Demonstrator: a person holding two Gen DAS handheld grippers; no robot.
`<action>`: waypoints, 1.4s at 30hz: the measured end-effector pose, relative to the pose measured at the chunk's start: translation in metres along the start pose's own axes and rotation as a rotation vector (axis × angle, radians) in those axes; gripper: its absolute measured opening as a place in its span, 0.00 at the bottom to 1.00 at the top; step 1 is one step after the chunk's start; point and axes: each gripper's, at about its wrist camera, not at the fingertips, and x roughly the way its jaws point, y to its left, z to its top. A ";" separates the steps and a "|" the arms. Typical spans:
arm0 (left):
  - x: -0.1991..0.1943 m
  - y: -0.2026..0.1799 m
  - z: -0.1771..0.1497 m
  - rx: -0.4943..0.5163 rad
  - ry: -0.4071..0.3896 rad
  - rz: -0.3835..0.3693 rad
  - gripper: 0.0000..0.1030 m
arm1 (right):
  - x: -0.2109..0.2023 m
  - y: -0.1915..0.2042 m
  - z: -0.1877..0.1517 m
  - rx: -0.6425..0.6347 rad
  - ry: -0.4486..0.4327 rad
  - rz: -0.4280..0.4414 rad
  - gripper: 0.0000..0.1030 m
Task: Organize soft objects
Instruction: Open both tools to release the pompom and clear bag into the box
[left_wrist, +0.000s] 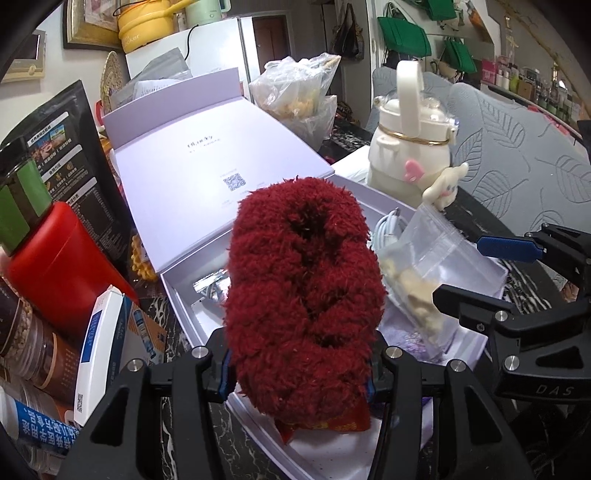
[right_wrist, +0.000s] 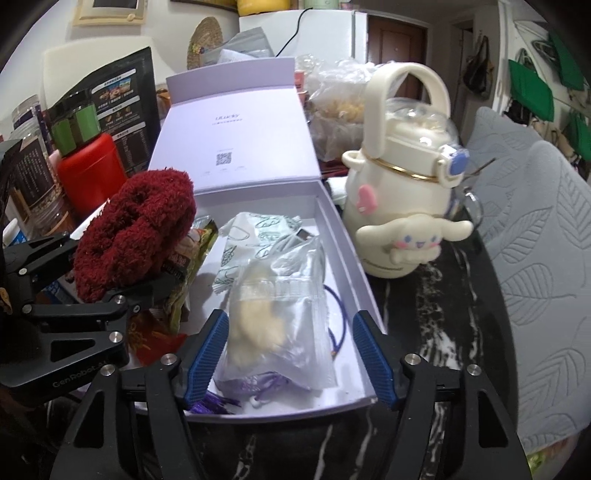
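A: In the left wrist view we see our left tool (left_wrist: 301, 373) pinching a fluffy dark red knitted bundle (left_wrist: 303, 291), with the blue pads pressed into its lower sides. The bundle stands upright above the near end of the open white cardboard box (left_wrist: 177, 291).

B: And from the right wrist view that red bundle (right_wrist: 136, 236) sits at about nine o'clock from the box's middle, over the box's left edge, held in the left tool (right_wrist: 110, 291).

A: Agreed. What about our right tool (right_wrist: 291, 354)?

B: Its jaws stand spread apart over the near end of the box. Between them lies a clear plastic zip bag with a cream fluffy item inside (right_wrist: 273, 317), and the pads do not press on it. The bag rests inside the box.

A: Beyond the bag, toward twelve o'clock, we see a white paper packet with green line drawings (right_wrist: 251, 243). At the bag's four o'clock side a thin purple cord (right_wrist: 338, 325) curves along the box floor.

B: The box lid (right_wrist: 232, 136) stands tilted back at twelve o'clock. At two o'clock from the box, on the black marbled counter (right_wrist: 424, 332), stands a cream bottle with a looped handle and a white cartoon dog figure (right_wrist: 406, 192).

A: At ten o'clock we see a red canister (right_wrist: 92, 173) near the box.
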 end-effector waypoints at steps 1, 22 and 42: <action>0.000 -0.001 0.001 0.000 0.005 0.000 0.48 | -0.002 -0.001 -0.001 0.002 -0.004 -0.003 0.69; -0.035 -0.009 0.004 -0.031 0.022 0.054 0.78 | -0.045 -0.001 -0.010 0.004 -0.052 -0.060 0.69; -0.140 0.011 0.017 -0.075 -0.186 0.116 0.78 | -0.129 0.028 0.008 -0.030 -0.230 -0.058 0.69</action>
